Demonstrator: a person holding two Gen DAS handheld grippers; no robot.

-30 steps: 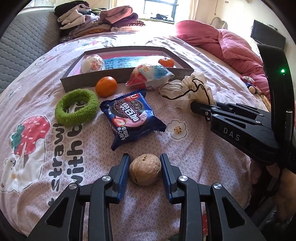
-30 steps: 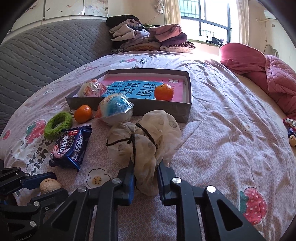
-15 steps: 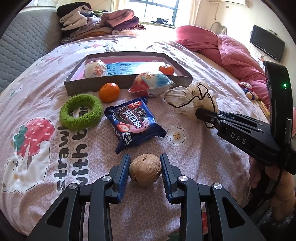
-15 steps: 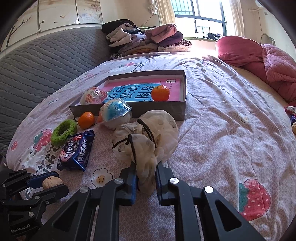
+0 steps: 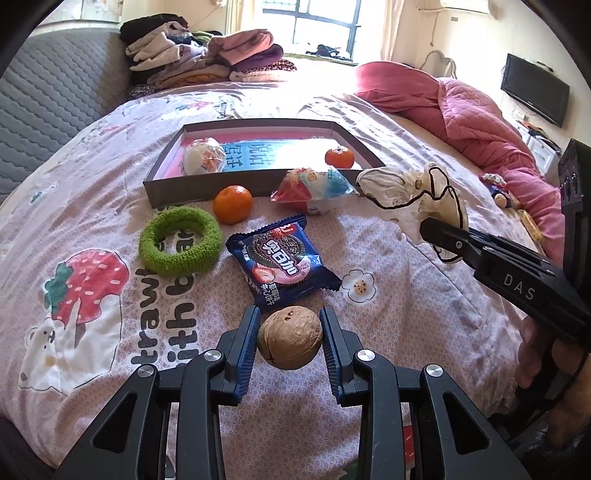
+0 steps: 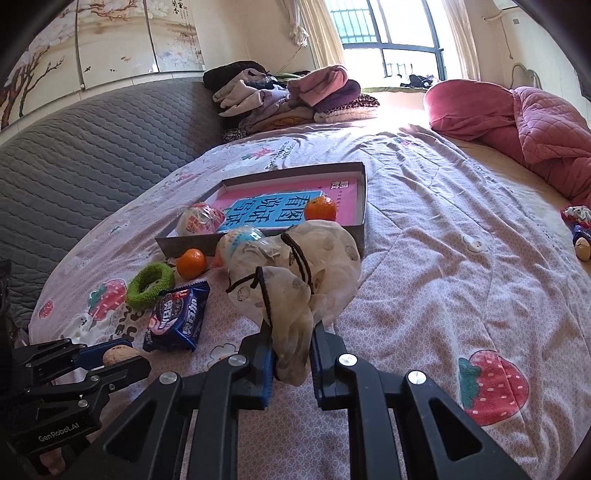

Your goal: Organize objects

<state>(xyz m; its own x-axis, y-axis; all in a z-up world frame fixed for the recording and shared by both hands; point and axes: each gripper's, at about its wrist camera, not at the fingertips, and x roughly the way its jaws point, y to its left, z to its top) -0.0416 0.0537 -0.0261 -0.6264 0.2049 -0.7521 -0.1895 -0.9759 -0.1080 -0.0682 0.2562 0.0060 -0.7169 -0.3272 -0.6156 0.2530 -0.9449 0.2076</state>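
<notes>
we see both views brightly lit by daylight from the window (image 5: pixel 325 33) at the far end, which is blown out to near white. glare washes the far strip of the bedspread (image 6: pixel 399 129) and puts a sheen on the glossy floor of the box (image 5: pixel 295 151). shadows under things are short and soft. the fisheye bends lines strongly toward the edges, the corners go black, and the centre stays sharp.
</notes>
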